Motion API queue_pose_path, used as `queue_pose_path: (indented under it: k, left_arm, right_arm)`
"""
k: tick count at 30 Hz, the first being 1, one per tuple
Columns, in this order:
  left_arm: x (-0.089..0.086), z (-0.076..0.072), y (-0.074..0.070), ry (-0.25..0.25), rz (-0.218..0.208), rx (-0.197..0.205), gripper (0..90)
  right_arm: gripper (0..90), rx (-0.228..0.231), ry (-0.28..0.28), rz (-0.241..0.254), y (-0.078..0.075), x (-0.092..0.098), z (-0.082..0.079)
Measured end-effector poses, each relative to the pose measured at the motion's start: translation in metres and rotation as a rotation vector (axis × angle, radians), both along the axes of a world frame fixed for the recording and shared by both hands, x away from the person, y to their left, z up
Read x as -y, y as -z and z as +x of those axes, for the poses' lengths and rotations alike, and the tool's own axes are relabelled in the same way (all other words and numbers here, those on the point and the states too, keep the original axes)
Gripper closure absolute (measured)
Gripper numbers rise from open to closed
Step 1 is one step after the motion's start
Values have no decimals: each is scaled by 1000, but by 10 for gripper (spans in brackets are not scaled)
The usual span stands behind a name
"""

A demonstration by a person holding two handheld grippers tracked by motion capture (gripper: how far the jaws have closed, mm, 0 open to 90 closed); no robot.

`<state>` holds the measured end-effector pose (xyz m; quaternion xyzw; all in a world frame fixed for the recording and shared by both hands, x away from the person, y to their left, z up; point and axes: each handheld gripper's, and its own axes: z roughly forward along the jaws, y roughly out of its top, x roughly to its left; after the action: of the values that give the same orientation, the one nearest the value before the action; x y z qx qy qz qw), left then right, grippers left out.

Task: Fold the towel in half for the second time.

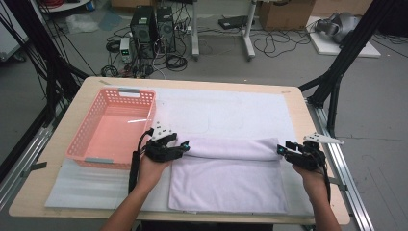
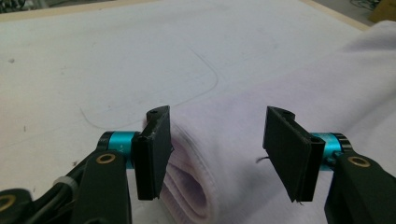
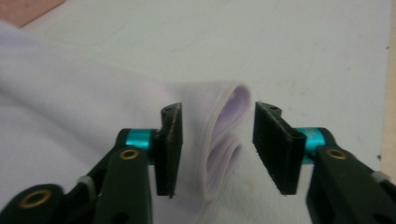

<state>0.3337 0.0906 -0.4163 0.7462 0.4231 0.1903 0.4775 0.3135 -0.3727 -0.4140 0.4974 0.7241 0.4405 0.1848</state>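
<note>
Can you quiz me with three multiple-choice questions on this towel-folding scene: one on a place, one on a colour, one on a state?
1. Where does the basket stand?
A. left of the towel
B. on the towel
C. on the floor

2. What colour is the basket?
A. blue
B. pink
C. black

3. How do the left gripper and right gripper stand?
A. both clamped on the towel
B. both open, fold between the jaws
C. one holds the basket

Answers: 1 A, it stands at the table's left side. 2 B, its plastic is pink. 3 B, gaps show between pads and cloth.

Pale wooden table (image 1: 62, 192) under a white mat (image 1: 231, 108), bearing pink basket (image 1: 103, 159) and folded towel (image 1: 226, 178).
</note>
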Motion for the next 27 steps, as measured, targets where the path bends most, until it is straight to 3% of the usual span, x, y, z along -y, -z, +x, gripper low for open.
queue_pose_path:
  k: [3, 6, 8, 9, 10, 11, 13, 17, 20, 23, 27]
  left_arm:
    - [2, 14, 3, -29, 14, -15, 411]
    - [2, 25, 13, -47, 17, -75, 411]
    - [2, 30, 20, -35, 27, -117, 435]
    - [1, 31, 22, -22, 11, -137, 485]
    - [0, 31, 22, -5, 4, -144, 597]
    - [0, 30, 21, 11, 6, -139, 701]
    - [0, 27, 18, 38, 1, -118, 798]
    - [-3, 13, 10, 66, -39, -71, 809]
    - [-6, -2, 5, 100, -61, -14, 806]
    - [-9, -14, 4, 132, -51, 9, 789]
    - [-11, -33, 8, 156, -34, 21, 779]
  right_arm:
    - [439, -23, 8, -15, -3, -4, 17]
    - [432, -53, 12, -29, -2, -10, 31]
    - [487, -83, 7, -32, 1, -13, 39]
    - [517, -106, -6, -38, 3, -14, 43]
    - [604, -125, -18, -44, 5, -16, 45]
    - [713, -128, -41, -58, 7, -17, 47]
    - [791, -112, -64, -83, 8, -18, 45]
    - [813, -68, -70, -74, 1, -15, 30]
    - [813, -15, -75, -50, -3, -11, 14]
    - [813, 23, -95, -37, -5, -8, -2]
    - [813, 39, -109, -25, -6, -7, -21]
